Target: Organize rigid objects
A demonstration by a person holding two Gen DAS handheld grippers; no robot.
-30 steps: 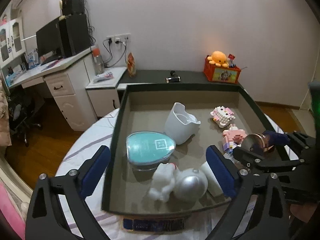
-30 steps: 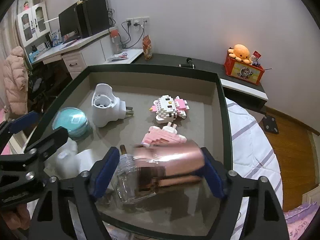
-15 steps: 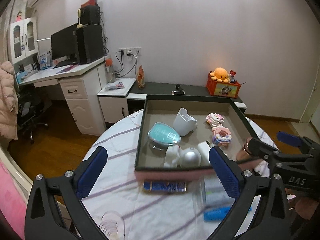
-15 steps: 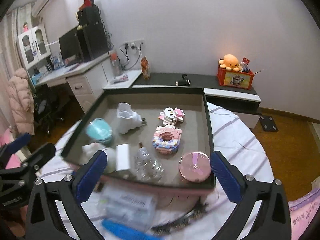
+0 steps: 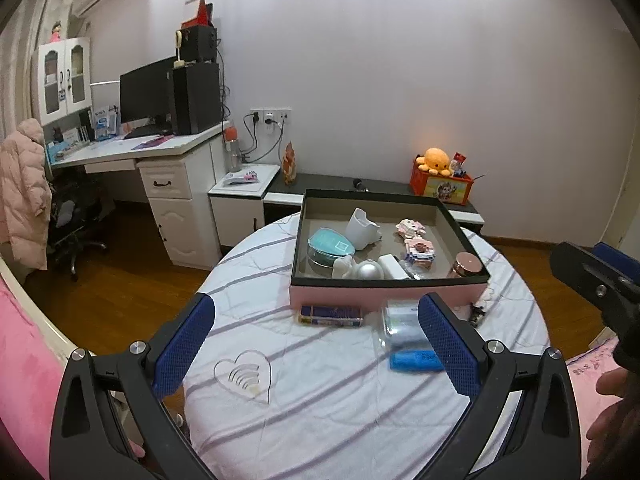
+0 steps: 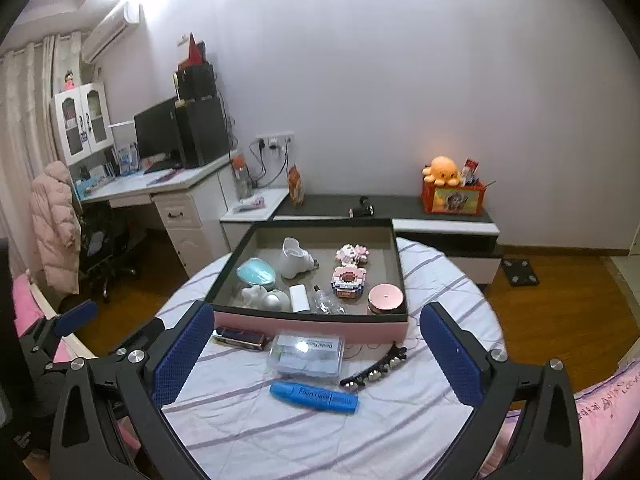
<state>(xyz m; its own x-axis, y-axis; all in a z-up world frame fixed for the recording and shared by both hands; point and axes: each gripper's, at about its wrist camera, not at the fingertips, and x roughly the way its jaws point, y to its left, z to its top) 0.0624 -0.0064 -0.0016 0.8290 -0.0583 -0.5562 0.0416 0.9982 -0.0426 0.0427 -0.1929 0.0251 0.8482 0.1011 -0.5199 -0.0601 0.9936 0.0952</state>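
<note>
A pink box with a dark rim point(image 6: 310, 322) point(image 5: 384, 292) sits on the round striped table. Inside lie a rose-gold lidded jar point(image 6: 385, 298) point(image 5: 468, 264), a clear bottle point(image 6: 326, 302), pink brick toys point(image 6: 349, 280), a white holder point(image 6: 296, 258), a teal case point(image 6: 256, 274) and white figures point(image 6: 264, 298). In front of the box lie a clear floss box point(image 6: 308, 356), a blue pen case point(image 6: 314, 397), a black hair clip point(image 6: 374, 370) and a dark flat pack point(image 6: 240, 338) point(image 5: 332, 316). My left gripper point(image 5: 316, 346) and right gripper point(image 6: 314, 350) are both open and empty, held back above the table's near side.
The table point(image 6: 320, 432) carries a heart-shaped clear piece point(image 5: 244, 374) at the left. A desk with a monitor point(image 5: 148, 100), a chair with a pink coat point(image 5: 24, 184) and a low cabinet with an orange plush point(image 6: 442, 170) stand behind. Pink bedding point(image 6: 600, 420) lies at the right.
My right gripper has let go of the rose-gold jar, which now stands in the box's front right corner. Both grippers have pulled back and up from the box.
</note>
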